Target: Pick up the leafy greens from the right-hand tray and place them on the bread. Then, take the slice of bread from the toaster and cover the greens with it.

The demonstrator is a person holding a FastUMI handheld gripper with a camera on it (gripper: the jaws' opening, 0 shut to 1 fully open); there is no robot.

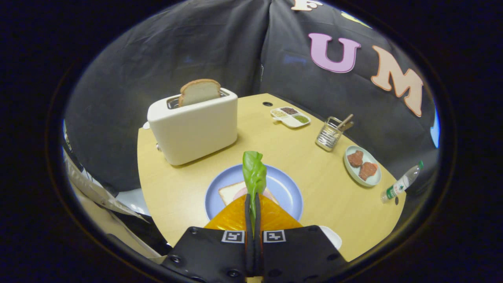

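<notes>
The crinkled green lettuce leaf (254,173) was held clenched in the claw (253,204) above the pale bread slice (232,192) on the round blue plate (289,192), apparently centred, so it was best lowered flat before being released.

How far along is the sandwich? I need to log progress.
Done: the lettuce leaf is picked up, pinched in the shut tool. In hand: it hangs above the bread on the blue plate, not yet laid down. Left: release it, then fetch the slice standing in the toaster to cover it.
</notes>
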